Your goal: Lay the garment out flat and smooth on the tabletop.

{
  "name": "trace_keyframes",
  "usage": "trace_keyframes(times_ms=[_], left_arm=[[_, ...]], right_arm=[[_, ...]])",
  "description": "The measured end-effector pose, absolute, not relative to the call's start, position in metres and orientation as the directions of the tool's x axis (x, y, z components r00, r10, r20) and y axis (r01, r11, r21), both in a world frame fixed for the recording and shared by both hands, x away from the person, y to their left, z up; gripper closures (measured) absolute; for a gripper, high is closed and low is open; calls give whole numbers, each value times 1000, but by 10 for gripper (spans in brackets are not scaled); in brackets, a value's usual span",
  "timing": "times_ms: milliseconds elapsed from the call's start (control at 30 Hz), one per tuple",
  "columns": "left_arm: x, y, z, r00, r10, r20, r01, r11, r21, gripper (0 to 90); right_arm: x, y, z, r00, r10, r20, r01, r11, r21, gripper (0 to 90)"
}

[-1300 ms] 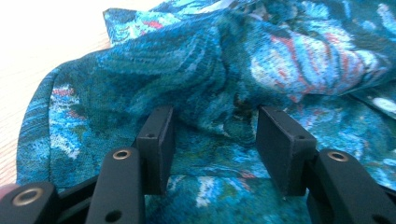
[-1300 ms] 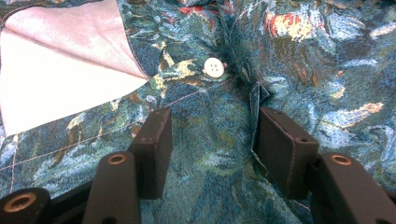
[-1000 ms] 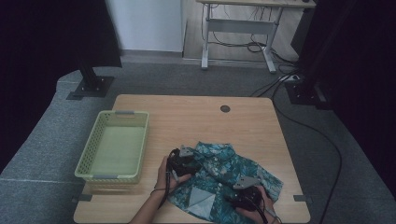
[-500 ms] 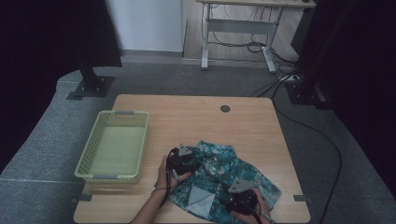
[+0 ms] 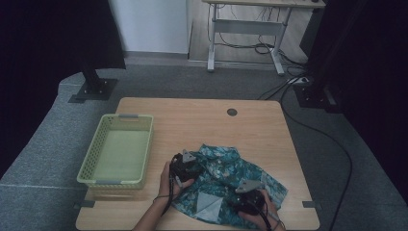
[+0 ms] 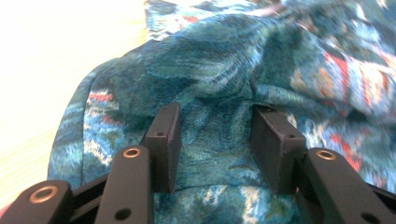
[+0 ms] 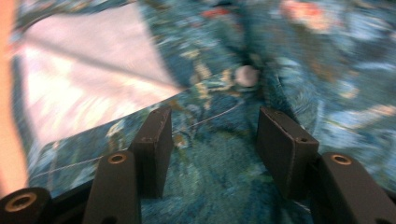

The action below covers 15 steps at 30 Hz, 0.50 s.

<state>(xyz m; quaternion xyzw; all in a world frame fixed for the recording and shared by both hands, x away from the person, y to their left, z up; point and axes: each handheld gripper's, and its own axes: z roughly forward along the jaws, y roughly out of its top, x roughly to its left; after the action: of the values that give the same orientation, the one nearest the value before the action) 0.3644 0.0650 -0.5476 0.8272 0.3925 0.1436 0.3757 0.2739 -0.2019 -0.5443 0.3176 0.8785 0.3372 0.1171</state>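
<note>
With both the left gripper (image 6: 212,140) and right gripper (image 7: 212,149) spread wide over the patterned shirt (image 5: 231,180) crumpled at the lower centre of the high view, closing now risks pinching several bunched layers together.

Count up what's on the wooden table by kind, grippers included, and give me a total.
Patterned teal garment: 1
Green mesh basket: 1
Handheld grippers: 2, the left gripper and the right gripper, both with jaws apart over the cloth
Total: 4
</note>
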Motion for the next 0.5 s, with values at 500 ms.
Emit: trace_keyframes(times_ms=[500], left_arm=[[359, 73, -550, 641, 764, -73, 542, -383, 749, 515]], right_arm=[[296, -188, -529, -780, 624, 33, 469, 549, 692, 467]])
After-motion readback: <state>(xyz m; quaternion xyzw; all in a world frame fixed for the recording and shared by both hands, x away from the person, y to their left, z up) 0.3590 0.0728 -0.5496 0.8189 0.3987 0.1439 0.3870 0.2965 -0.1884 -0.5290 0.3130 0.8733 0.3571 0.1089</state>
